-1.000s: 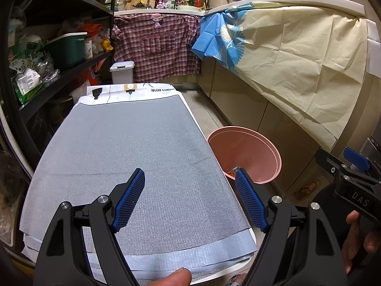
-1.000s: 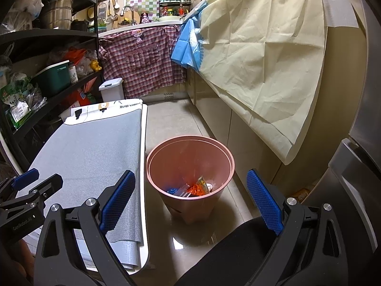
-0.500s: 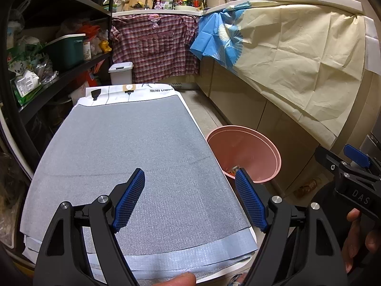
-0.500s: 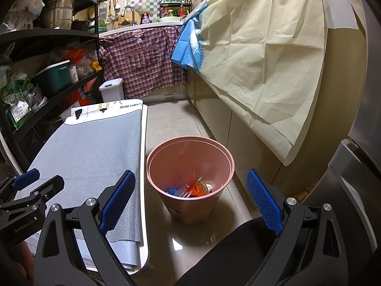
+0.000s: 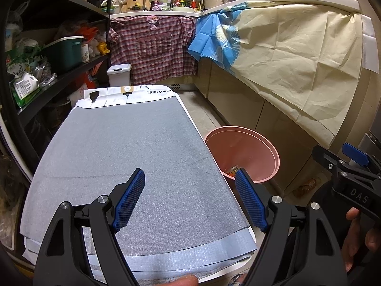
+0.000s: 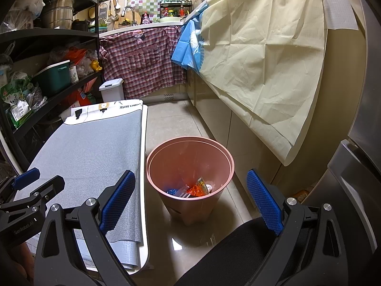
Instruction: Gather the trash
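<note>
At far left, black metal shelves (image 5: 47, 76) hold a green plastic bin (image 5: 63, 52) and food packets. The left tool (image 5: 189, 200) hangs over the near end of the counter's grey woven mat (image 5: 123, 147), its blue-padded jaws spread wide with nothing between them. To the right of the counter, the round pink plastic waste bin (image 6: 190, 147) stands on the tiled floor (image 6: 171, 116), holding orange and blue wrappers (image 6: 194, 188) at its bottom. The right tool (image 6: 190, 200) hovers above the bin, also wide open and empty. Further right, a cream cloth (image 6: 262, 54) drapes the cabinets.
</note>
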